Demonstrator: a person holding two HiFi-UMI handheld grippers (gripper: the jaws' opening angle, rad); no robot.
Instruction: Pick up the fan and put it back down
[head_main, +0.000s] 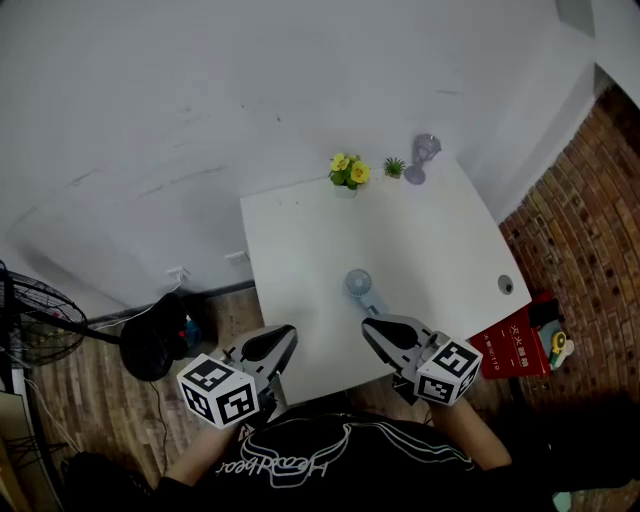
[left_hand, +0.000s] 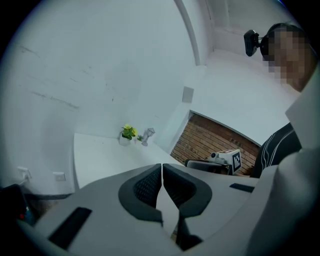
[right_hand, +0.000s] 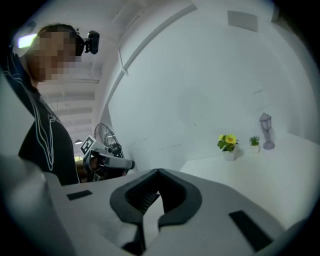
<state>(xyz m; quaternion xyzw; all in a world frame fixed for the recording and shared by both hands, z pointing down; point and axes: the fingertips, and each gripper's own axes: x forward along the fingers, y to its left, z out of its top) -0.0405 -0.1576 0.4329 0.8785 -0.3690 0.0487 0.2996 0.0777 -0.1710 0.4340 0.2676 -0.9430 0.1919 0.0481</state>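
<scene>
A small pale-blue hand fan (head_main: 359, 285) lies on the white table (head_main: 440, 230), near its front edge. My right gripper (head_main: 369, 326) hovers just in front of the fan, apart from it, its jaws shut with nothing between them. My left gripper (head_main: 287, 334) hangs at the table's front left corner, also shut and empty. In the left gripper view the closed jaws (left_hand: 162, 168) point across the table towards the right gripper (left_hand: 216, 161). In the right gripper view the closed jaws (right_hand: 159, 173) point at the wall, with the left gripper (right_hand: 108, 160) beside them. The fan is hidden in both gripper views.
At the table's far edge stand a yellow flower pot (head_main: 349, 171), a tiny green plant (head_main: 394, 167) and a grey lamp figurine (head_main: 422, 158). A black floor fan (head_main: 32, 312) stands at the left, a red box (head_main: 514, 346) at the right on the brick-pattern floor.
</scene>
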